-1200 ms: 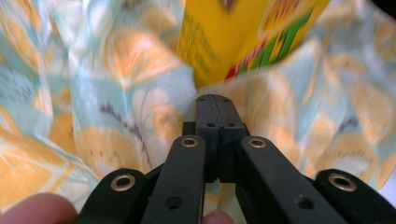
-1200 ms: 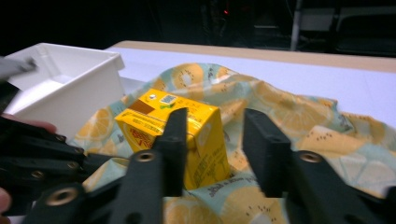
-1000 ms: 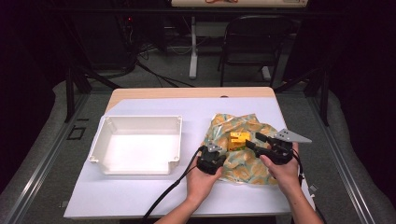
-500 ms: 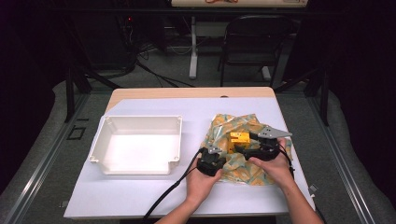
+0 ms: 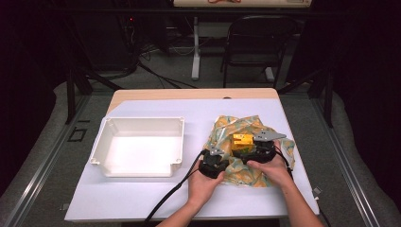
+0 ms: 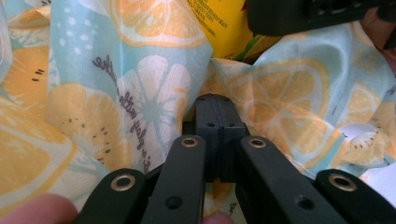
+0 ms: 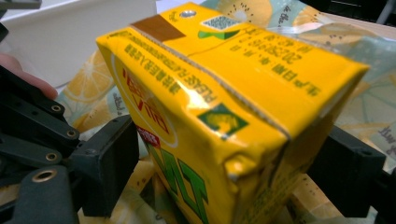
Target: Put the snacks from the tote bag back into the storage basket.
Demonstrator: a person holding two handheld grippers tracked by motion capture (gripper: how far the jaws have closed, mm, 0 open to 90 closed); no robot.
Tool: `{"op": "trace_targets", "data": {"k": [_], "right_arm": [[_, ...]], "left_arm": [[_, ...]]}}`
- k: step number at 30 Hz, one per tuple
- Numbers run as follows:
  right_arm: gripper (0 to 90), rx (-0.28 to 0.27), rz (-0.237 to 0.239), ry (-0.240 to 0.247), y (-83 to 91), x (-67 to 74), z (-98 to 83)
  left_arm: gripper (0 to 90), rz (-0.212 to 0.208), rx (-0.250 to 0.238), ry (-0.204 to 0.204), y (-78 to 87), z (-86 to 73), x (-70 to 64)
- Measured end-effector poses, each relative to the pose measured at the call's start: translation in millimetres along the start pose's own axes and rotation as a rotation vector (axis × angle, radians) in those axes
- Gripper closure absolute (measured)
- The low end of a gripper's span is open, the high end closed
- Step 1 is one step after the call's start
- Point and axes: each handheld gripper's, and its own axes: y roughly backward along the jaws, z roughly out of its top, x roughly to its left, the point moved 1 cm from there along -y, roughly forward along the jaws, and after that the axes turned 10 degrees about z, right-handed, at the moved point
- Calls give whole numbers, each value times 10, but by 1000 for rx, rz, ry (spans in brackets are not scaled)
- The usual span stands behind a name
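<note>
A yellow drink carton (image 5: 242,140) lies on a lemon-print cloth (image 5: 227,128) at the table's right. My left gripper (image 5: 224,159) is shut, pinching a fold of the cloth (image 6: 140,93) at its tips (image 6: 215,100). My right gripper (image 5: 246,150) straddles the carton (image 7: 224,93). Its jaws have just been opening and stand wide, one pad (image 7: 109,163) on each side, and no press on the carton shows. The carton's top corner (image 6: 219,23) peeks above the fabric in the left gripper view.
A white, empty plastic tray (image 5: 142,120) sits at the table's left, about a hand's width from the cloth. A white sheet (image 5: 198,111) covers the table. A chair (image 5: 257,42) and cables stand on the floor beyond.
My right gripper has moved left and down from the cloth's right side onto the carton, its jaws now wider. The left gripper has stayed put on the cloth.
</note>
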Motion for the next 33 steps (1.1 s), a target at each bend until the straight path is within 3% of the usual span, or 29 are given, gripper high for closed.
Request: {"op": "trace_targets", "data": {"k": [11,18,33], "right_arm": [[222,22,-21,36,37,65,5],[426,0,-24,36,132,83,14],[408,-15,-22,40,50,86,39]], "left_arm": [[900,-1,-7,7,-5,-4,4],[900,-1,-5,7,-4,-3,7],[900,0,-7,6,-6,-4,2]]}}
